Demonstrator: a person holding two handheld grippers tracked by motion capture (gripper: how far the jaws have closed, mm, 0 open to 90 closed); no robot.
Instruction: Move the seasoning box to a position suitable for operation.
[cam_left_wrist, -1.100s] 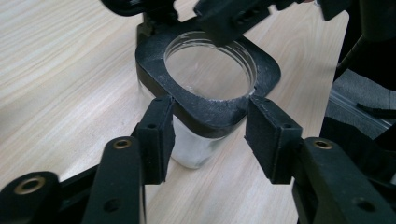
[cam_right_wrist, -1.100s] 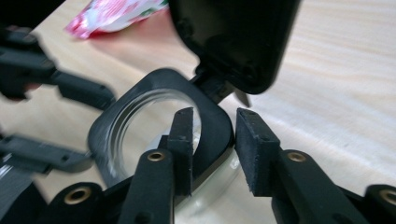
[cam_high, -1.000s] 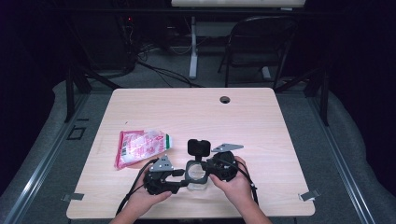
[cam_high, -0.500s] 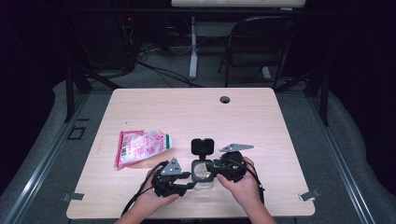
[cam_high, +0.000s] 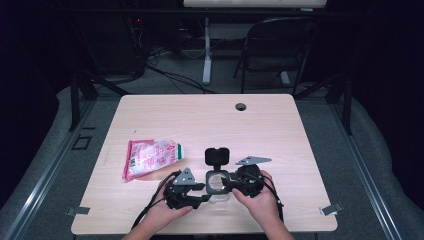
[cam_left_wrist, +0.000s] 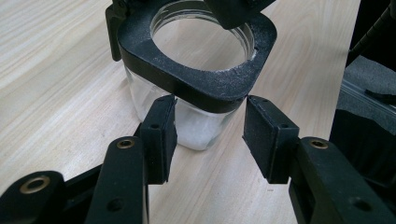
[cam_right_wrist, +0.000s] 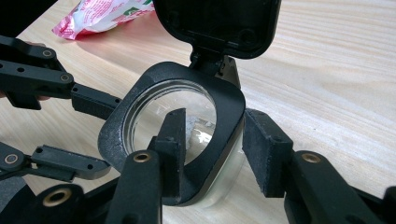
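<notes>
A clear jar (cam_high: 218, 182) with a black square collar (cam_left_wrist: 205, 88) stands near the table's front edge. Its flip lid (cam_high: 217, 156) is raised, and white powder (cam_left_wrist: 198, 133) lies in the bottom. My left gripper (cam_high: 206, 192) is open and straddles the jar's near corner below the collar (cam_left_wrist: 210, 126). Its jaws have eased apart a little, and a thin gap shows at one pad. My right gripper (cam_high: 231, 184) is open over the collar (cam_right_wrist: 215, 126), with one finger inside the mouth and one outside. Its jaws have just been opening with the collar between them.
A pink and white printed bag (cam_high: 150, 156) lies flat to the left of the jar. A round cable hole (cam_high: 241, 106) sits near the table's far edge. A folding chair (cam_high: 280, 45) and cables stand on the floor beyond the table.
The jar and both grippers sit slightly further right than a second ago. The lid stays raised and the bag has not moved.
</notes>
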